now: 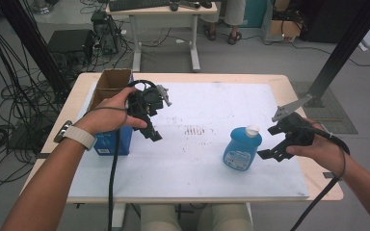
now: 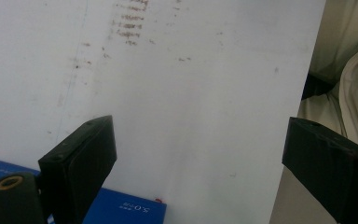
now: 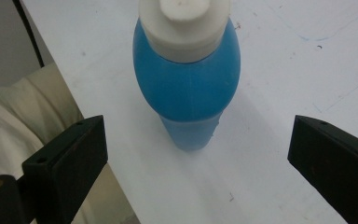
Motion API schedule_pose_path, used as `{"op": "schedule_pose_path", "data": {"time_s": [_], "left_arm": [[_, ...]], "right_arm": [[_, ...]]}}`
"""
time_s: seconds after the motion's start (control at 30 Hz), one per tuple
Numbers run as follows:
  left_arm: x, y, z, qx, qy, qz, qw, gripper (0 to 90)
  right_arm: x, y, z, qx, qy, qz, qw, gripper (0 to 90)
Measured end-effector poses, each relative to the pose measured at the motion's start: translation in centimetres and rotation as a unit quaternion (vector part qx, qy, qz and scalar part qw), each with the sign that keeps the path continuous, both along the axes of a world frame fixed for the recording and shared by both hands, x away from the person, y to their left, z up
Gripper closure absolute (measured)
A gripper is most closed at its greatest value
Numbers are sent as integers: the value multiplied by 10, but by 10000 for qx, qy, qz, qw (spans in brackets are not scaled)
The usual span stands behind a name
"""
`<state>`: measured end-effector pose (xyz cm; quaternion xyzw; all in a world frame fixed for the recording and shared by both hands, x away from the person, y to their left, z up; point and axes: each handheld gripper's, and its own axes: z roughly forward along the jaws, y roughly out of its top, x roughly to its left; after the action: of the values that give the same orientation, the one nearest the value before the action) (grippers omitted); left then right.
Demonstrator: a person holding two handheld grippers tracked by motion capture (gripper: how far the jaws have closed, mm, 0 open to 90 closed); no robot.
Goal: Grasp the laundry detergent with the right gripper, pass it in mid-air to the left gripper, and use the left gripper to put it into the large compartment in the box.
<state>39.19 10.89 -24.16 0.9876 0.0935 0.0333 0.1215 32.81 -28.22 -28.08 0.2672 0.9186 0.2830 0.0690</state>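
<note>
**Both claws spread, bottle standing free on the sheet**

In the high view a white sheet (image 1: pixel 188 144) covers most of the wooden worktop (image 1: pixel 289 84). A blue bottle (image 1: pixel 242 148) with a white cap (image 1: pixel 252 129) stands upright on the sheet, right of centre and toward the lower edge of the frame. The right claw (image 1: pixel 274 153) is held just to the right of the bottle, pointing at it, jaws spread and gripping nothing; the person's right hand (image 1: pixel 320 149) holds it over the sheet's right edge. In the right gripper view the bottle stands between and beyond the two jaws, apart from both.

The left claw (image 1: pixel 151 131) is held in the left centre of the frame, tilted down toward the sheet, in the left hand (image 1: pixel 108 113), whose wrist wears a watch (image 1: pixel 74 134). Its jaws are spread and empty; in the left gripper view they frame bare, smudged sheet. A blue box (image 1: pixel 113 142) sits under that hand at the sheet's left edge, and an open cardboard box (image 1: pixel 111 82) stands beyond it in the upper left.
</note>
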Motion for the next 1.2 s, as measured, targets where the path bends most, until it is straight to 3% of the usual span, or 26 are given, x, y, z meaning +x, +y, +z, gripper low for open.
{"op": "schedule_pose_path", "data": {"time_s": [0.03, 0.1, 0.43, 0.53, 0.63, 0.67, 0.8, 1.2], "left_arm": [[0, 0, 0, 1, -1, -9, 10000, 101], [0, 1, 0, -1, 7, 17, 10000, 101], [0, 4, -1, -31, -30, 62, 10000, 101], [0, 4, -2, -55, -40, 65, 10000, 101], [0, 5, -2, -57, -50, 74, 9999, 101], [0, 6, -2, -64, -46, 77, 9999, 101], [-1, 5, -2, -63, -37, 85, 9999, 102], [-1, 5, -2, -73, -45, 65, 9999, 102]], "right_arm": [[0, 0, -3, 155, -116, 3, 9998, 44], [-2, -1, -7, 306, -132, -29, 9994, 47], [-3, -4, -21, 501, -54, -133, 9986, 45], [-4, -5, -28, 674, -60, -176, 9976, 47], [-3, -5, -32, 717, -169, -84, 9973, 49], [-5, -6, -31, 681, -108, -144, 9975, 50], [-6, -9, -35, 867, -311, -122, 9957, 49], [-12, -14, -52, 1097, -376, -225, 9930, 52]]}}
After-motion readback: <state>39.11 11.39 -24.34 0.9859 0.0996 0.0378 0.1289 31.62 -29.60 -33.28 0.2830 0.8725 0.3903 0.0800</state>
